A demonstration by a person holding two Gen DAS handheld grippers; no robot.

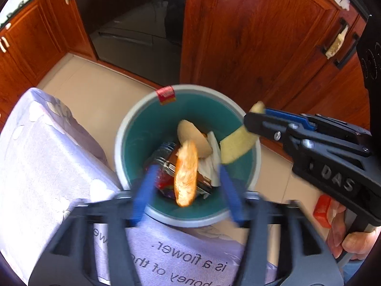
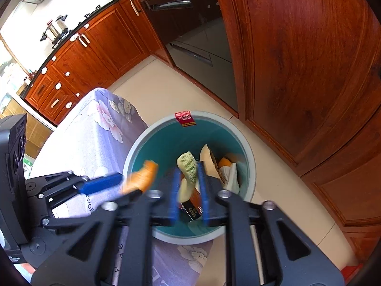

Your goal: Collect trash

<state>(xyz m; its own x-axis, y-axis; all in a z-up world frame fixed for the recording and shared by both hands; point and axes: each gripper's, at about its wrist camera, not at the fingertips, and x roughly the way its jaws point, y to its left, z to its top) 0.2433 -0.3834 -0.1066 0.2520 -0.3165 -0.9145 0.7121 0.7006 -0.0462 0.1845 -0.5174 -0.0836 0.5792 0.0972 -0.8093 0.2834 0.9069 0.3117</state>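
A round bin [image 1: 123,128] [image 2: 140,147], teal inside with a grey rim, stands on the floor below both grippers. It holds peels, white tissue [image 1: 214,157] and a small box [image 2: 194,208]. My left gripper [image 1: 187,197] [image 2: 128,186] is open over the bin, and a blurred orange peel [image 1: 187,174] [image 2: 142,176] hangs loose between its blue fingers. My right gripper [image 2: 188,193] [image 1: 254,119] is open too, its jaws narrower. A yellow-green peel [image 2: 188,166] [image 1: 238,145] sits between its fingers, with a gap on one side.
A table under a lilac flowered cloth [image 1: 47,155] [image 2: 100,128] touches the bin's left and near side. Wooden cabinet doors [image 1: 250,35] [image 2: 297,59] rise just behind it, with a dark oven [image 1: 133,43] further back. A person's hand [image 1: 352,240] holds the right gripper.
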